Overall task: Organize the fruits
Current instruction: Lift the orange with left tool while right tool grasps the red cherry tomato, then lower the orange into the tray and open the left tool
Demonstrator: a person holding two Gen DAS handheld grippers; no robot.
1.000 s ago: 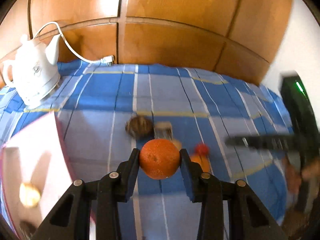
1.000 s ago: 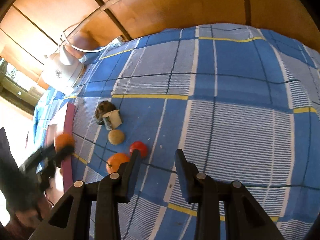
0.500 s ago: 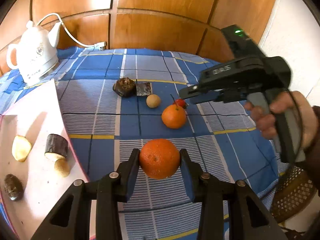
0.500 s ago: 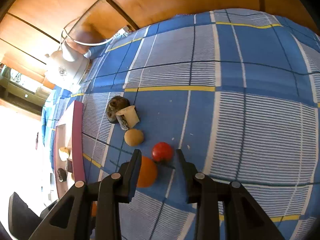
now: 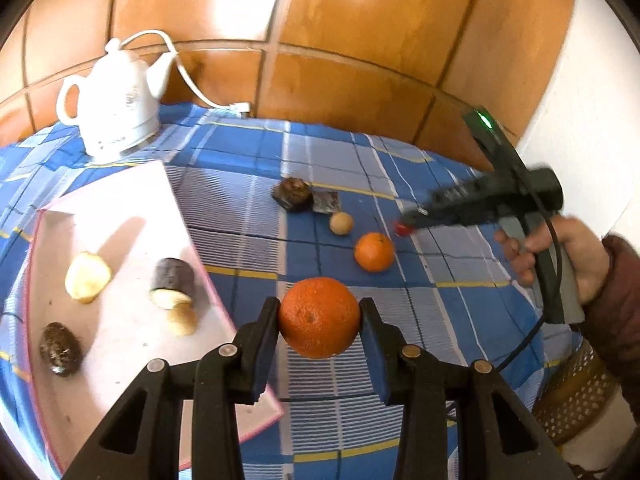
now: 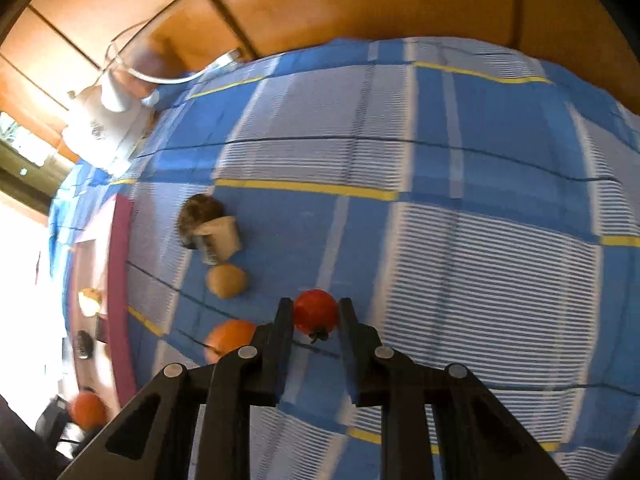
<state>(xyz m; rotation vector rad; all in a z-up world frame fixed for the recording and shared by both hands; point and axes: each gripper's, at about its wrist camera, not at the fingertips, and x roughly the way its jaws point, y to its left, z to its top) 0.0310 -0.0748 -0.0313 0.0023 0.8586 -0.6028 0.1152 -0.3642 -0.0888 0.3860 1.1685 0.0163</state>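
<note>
Left gripper (image 5: 320,316) clamped on large orange (image 5: 319,317), held above blue checked tablecloth (image 5: 248,208) just right of pink tray (image 5: 120,340). Tray holds potato piece (image 5: 88,277), eggplant chunk (image 5: 173,282), small pale piece (image 5: 182,319), dark oval fruit (image 5: 60,349). Right gripper (image 6: 316,316) straddles cherry tomato (image 6: 316,313); fingers (image 6: 283,320) beside it, contact unclear, motion blur. Smaller orange (image 6: 229,338) just left of it; tan round fruit (image 6: 226,280) and dark brown lump (image 6: 199,216) beyond. White kettle (image 5: 116,114) at far edge.

Right claw (image 5: 416,214) motion-blurred, hiding most of tomato (image 5: 401,229); kettle (image 6: 106,128) blurred in right view.
</note>
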